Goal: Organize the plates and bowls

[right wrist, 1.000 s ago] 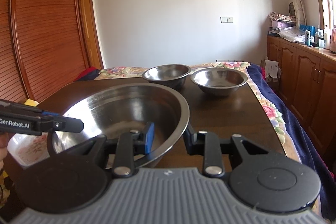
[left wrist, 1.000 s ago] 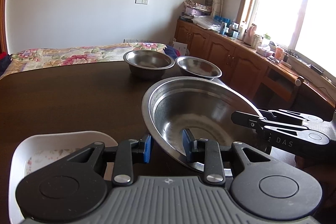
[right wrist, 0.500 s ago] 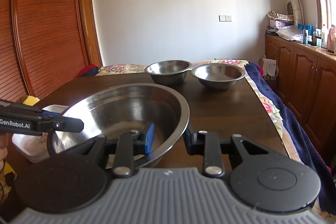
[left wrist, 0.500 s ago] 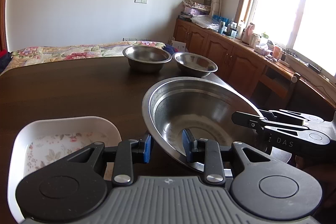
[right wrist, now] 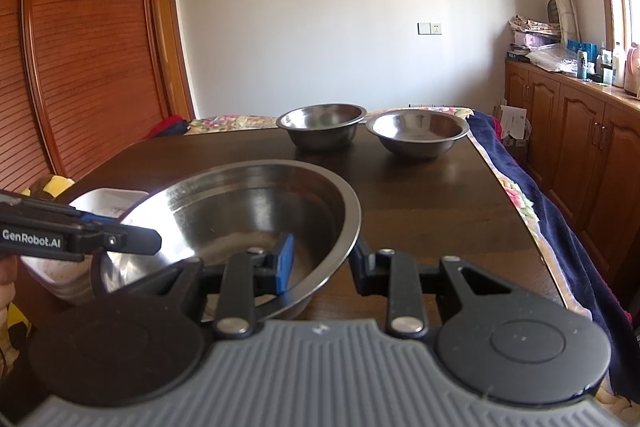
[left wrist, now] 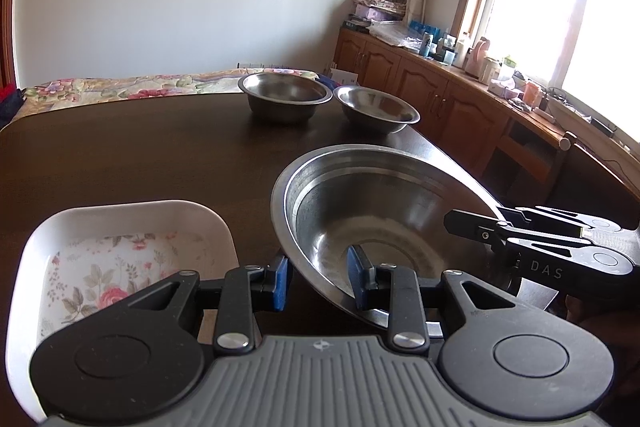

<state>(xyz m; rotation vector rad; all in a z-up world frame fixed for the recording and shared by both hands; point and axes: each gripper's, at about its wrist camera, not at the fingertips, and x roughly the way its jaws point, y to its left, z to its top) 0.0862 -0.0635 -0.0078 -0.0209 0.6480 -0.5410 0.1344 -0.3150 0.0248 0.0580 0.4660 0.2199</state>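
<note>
Left gripper (left wrist: pixel 316 277) straddles the near rim of the large steel bowl (left wrist: pixel 384 211): one blue pad outside the wall, one inside, both look seated on the metal, so it's pinching the rim. Right gripper (right wrist: pixel 322 261) does the same on the opposite side of that bowl (right wrist: pixel 240 211); blue left pad inside the basin, right finger outside the wall, rim clamped between them. Each gripper shows up in the other's camera, coming in from the side across the bowl. Bowl sits tilted between the two grippers, over the near right part of the dark wooden table (left wrist: pixel 132 151); can't tell whether its base touches the tabletop. White rectangular dish (left wrist: pixel 120 251) with a floral print on its floor sits at the near left corner of the table, just beside the big bowl, partly hidden by the left gripper body. Two smaller steel bowls stand upright near the far edge: deeper bowl (left wrist: pixel 285 101) on the left, shallower bowl (left wrist: pixel 376 109) just beside it at the far right corner, rims close together, contact unclear. Part of a hand (right wrist: pixel 6 283) is visible at the left edge of the right wrist view.
</note>
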